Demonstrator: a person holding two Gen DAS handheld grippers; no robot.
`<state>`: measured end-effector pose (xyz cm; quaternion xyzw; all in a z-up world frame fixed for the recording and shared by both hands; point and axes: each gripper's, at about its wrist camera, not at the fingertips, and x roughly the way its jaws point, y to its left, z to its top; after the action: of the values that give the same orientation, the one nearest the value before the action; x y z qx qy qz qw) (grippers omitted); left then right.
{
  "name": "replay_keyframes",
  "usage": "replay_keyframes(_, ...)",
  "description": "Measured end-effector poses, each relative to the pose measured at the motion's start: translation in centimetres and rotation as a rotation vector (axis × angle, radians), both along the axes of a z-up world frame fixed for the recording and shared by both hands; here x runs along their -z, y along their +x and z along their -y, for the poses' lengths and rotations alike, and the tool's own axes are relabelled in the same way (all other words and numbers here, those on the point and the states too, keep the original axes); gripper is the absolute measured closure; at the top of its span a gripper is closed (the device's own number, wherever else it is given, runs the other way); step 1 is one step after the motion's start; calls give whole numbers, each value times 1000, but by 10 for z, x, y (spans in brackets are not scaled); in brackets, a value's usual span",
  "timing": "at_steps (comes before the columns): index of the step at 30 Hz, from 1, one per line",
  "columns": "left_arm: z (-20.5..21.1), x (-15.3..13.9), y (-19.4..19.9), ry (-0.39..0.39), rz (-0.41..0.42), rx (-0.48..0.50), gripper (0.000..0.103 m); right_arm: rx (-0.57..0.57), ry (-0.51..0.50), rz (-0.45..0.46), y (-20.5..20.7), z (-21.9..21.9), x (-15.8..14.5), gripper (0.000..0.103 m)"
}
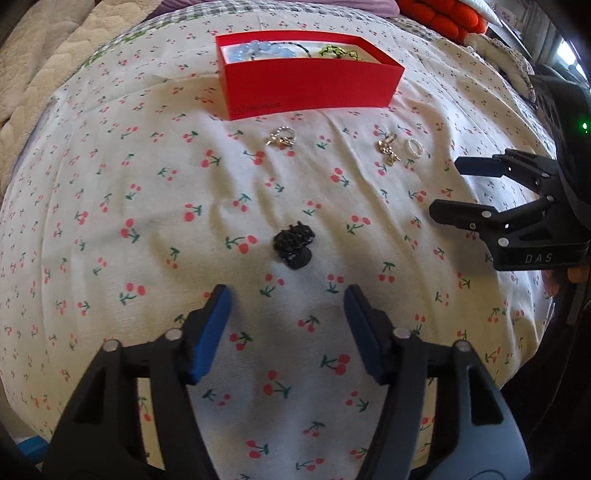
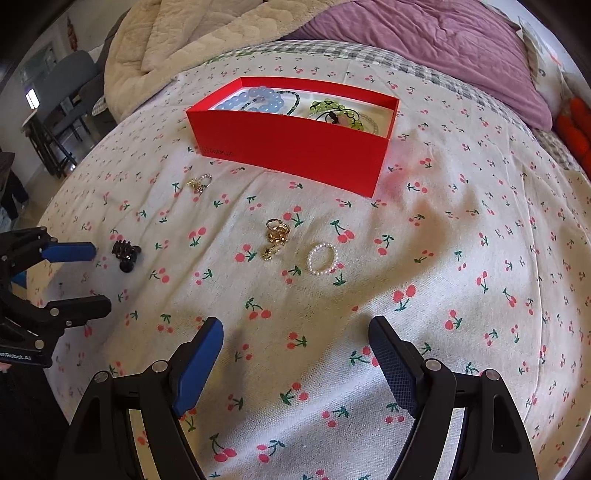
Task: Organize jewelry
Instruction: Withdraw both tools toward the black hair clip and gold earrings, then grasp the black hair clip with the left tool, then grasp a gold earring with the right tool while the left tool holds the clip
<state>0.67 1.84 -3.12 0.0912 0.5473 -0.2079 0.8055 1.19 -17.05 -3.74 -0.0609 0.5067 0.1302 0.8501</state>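
A red box (image 1: 310, 86) (image 2: 291, 147) holds blue and green bead bracelets. On the cherry-print cloth lie a black claw clip (image 1: 293, 243) (image 2: 126, 253), a gold ring with a charm (image 1: 281, 137) (image 2: 199, 183), gold earrings (image 1: 388, 147) (image 2: 275, 238) and a pearl ring (image 1: 414, 147) (image 2: 322, 259). My left gripper (image 1: 288, 299) (image 2: 98, 277) is open and empty, just short of the black clip. My right gripper (image 2: 295, 330) (image 1: 443, 190) is open and empty, short of the pearl ring.
A cream blanket (image 2: 192, 33) and a purple quilt (image 2: 424, 40) lie behind the box. Orange cushions (image 1: 447, 14) sit at the far right. A chair (image 2: 70, 92) stands beyond the bed's left edge.
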Motion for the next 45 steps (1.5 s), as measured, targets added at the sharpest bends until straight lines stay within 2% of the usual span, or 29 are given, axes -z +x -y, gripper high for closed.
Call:
replay_keyframes(7,3,3,9,-34,-10,8,55,3,40,25,9,5,-3,21)
replay_keyframes(11,4,4,13,-46,-10,6,68,-7,44,52,12,5,-6,21)
replay_keyframes(16,4,5,14,-55,-7,5,70,-10,56,72,15,5,-13,21)
replay_keyframes(24,0,6,22,-113,-19,-39,71,-6,73,56,15,4,-14,21)
replay_keyframes(28,3,5,22,-89,4,-42,78,-23,77,45,14,-2,-12,21)
replay_keyframes(30,4,4,22,-82,10,-39,78,-37,93,35,15,-6,-12,25)
replay_keyframes(32,4,2,22,-75,21,-36,78,-50,111,17,19,-8,-11,39)
replay_keyframes(35,5,-2,23,-70,39,-32,78,-57,135,-2,23,-14,-10,52)
replay_keyframes(45,4,-5,24,-52,50,-38,78,10,134,-12,40,-21,-7,64)
